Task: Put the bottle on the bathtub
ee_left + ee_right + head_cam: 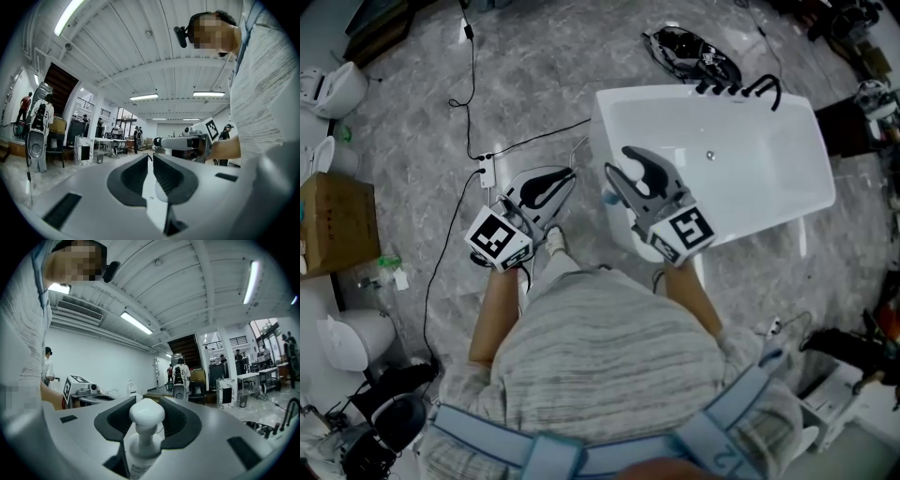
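**Head view.** Above a grey marbled floor, the right gripper is hovering at the 9 o'clock end of the glossy white, round-cornered bathtub. The left gripper is hanging beside it at 9 o'clock, off the tub.

**Left gripper view.** The smooth grey jaws with ribbed dark linings are pressing almost together on nothing.

**Right gripper view.** The jaws are pinching the white plastic bottle about its slim neck. Its long axis is running from 6 to 12 o'clock, with the domed pump head at 12.
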`<action>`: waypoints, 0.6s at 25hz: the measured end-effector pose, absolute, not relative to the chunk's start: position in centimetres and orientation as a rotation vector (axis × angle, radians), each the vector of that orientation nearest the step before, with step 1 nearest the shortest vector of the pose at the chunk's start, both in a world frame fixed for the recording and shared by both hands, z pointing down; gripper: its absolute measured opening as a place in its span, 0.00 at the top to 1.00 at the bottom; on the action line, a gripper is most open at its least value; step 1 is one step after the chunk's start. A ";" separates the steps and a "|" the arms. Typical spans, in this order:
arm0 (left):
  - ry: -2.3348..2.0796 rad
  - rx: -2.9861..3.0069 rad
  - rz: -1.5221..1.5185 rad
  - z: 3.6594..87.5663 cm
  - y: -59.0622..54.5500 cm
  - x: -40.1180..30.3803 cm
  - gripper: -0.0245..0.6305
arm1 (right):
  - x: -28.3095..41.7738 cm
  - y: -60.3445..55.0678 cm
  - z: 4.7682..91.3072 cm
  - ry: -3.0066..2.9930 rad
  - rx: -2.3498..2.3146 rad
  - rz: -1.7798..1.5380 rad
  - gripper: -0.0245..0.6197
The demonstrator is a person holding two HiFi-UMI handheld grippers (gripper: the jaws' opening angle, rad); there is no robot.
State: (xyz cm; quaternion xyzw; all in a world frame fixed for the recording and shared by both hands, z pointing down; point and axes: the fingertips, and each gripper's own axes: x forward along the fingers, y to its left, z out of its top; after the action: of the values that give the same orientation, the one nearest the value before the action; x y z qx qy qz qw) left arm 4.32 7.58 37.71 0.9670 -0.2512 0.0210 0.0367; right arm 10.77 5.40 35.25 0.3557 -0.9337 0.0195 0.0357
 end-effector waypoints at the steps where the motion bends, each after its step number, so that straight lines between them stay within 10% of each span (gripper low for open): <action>1: -0.761 2.968 0.060 37.7 6.6 3.7 0.93 | 10.2 4.4 35.2 -2.863 1.100 0.059 0.71; 15: -0.720 2.967 0.029 37.9 -2.2 -5.3 0.93 | 2.4 -5.2 34.7 -2.816 1.180 0.089 0.72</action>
State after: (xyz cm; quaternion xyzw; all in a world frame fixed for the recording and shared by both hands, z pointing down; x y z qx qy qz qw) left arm -5.31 -2.19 37.90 0.9708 -0.2354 0.0095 0.0442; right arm 2.38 -5.22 34.74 0.3860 -0.9210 0.0290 0.0436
